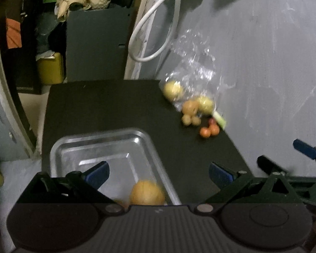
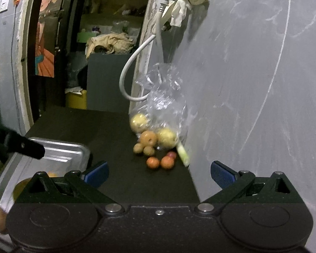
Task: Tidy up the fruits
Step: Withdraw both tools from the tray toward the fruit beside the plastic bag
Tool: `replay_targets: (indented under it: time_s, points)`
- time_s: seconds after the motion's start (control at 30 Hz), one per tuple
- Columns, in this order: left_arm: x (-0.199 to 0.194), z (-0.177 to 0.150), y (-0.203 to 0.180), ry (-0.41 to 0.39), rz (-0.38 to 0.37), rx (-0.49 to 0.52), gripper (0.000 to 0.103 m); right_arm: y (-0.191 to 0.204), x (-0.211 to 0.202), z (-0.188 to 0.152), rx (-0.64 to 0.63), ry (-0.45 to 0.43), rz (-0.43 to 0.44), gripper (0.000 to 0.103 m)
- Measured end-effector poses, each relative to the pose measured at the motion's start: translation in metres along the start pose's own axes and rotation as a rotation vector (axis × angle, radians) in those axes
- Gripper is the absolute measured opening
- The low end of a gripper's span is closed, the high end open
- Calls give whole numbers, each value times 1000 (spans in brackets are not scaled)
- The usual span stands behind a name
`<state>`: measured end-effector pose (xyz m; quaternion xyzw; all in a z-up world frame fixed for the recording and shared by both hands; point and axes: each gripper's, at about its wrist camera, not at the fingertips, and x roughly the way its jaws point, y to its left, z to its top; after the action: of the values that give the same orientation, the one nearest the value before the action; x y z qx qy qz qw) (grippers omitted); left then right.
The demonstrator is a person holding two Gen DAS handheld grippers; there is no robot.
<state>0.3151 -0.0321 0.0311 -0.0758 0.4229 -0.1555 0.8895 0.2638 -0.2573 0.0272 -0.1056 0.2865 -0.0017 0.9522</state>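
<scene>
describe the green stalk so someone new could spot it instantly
Start at the black table and go to its right edge by the grey wall, where the clear plastic bag spills fruit. The green stalk lies just right of the two small orange fruits. It is the only long, pale green piece among round yellow and orange ones.
</scene>
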Motion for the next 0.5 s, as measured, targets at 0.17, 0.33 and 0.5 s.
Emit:
replay_targets:
  time_s: [0.17, 0.33, 0.5]
  points:
    - [31, 28, -17, 3, 8, 56, 103, -5, 33, 4, -26, 6, -10, 102]
    - [68, 50, -27, 22, 19, 70, 102, -7, 63, 5, -24, 21, 4, 102]
    - [98, 63, -32, 51, 21, 59, 102, -9, 92, -5, -8, 60, 26, 102]
